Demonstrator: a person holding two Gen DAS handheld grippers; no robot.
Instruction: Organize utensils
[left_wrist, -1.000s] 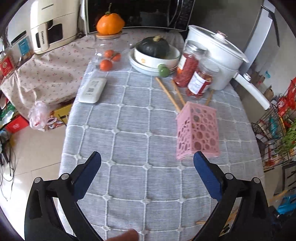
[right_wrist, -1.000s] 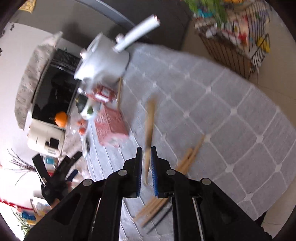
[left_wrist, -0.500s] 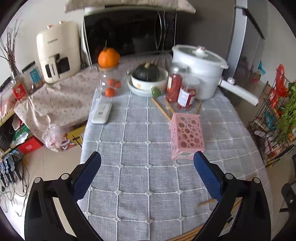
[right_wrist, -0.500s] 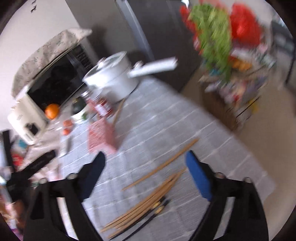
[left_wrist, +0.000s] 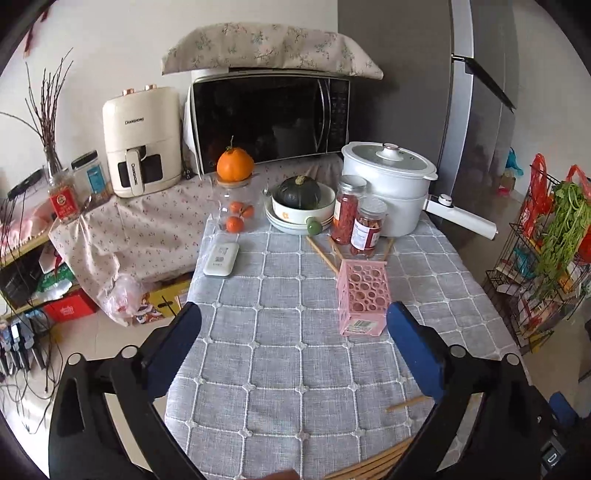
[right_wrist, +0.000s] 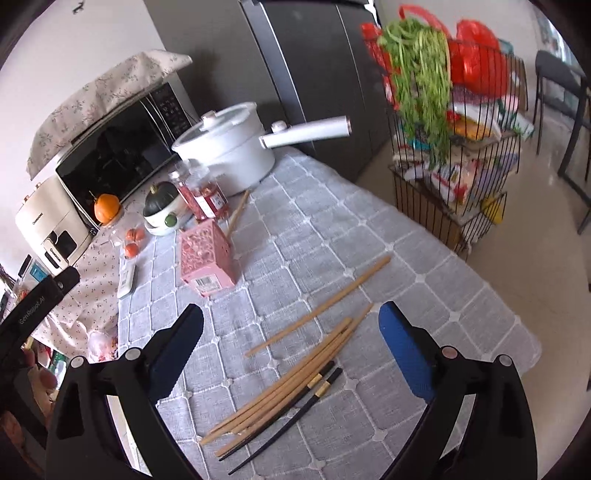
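Both grippers are held wide open above the grey cloth (right_wrist: 424, 258), and nothing is held in them: the left gripper (left_wrist: 293, 334) and the right gripper (right_wrist: 291, 330). A pink holder (right_wrist: 205, 258) is seen standing on the cloth. A pile of chopsticks (right_wrist: 288, 384) is laid flat near the right gripper, and one chopstick (right_wrist: 319, 306) is laid apart, between pile and holder

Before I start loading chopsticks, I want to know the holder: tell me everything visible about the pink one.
The pink holder is a tall square box, plastic by its look, its walls pierced with round holes. It stands upright on the grey checked tablecloth, a barcode label low on one face. No chopsticks show above its rim, and neither gripper touches it.
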